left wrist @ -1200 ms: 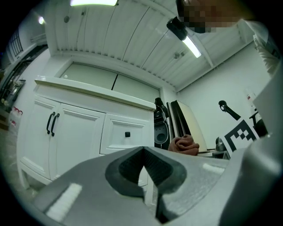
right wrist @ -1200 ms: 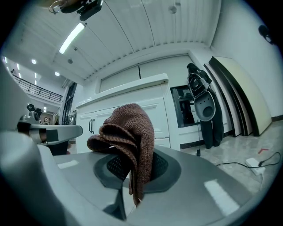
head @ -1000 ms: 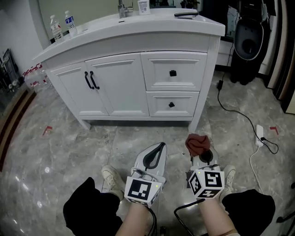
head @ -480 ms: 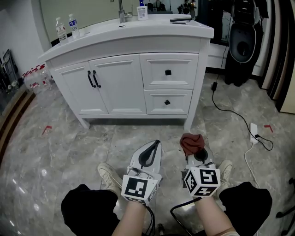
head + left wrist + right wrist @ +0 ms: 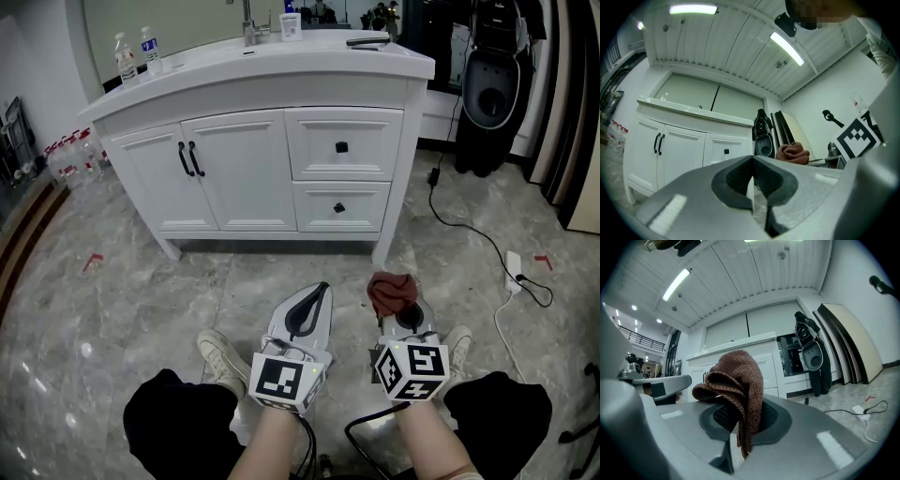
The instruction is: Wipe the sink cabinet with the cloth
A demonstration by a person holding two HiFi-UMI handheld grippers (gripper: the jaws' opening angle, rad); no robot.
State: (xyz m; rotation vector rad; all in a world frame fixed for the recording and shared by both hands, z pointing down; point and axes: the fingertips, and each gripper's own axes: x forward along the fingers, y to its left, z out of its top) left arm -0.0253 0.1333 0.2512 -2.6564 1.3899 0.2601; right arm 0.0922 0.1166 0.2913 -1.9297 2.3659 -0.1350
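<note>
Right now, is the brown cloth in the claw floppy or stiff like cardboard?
Probably floppy: the cloth droops in soft folds over the right claw. Likely light too: one pinched edge holds the whole bundle up. Its rough knitted look suggests it won't slip easily.

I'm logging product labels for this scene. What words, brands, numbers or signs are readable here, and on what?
No text is legible in any view.
Water bottles on the countertop: labels too small to read.
White container beside the faucet: label blurred.
Marker cubes: black-and-white square patterns, no letters.
</note>
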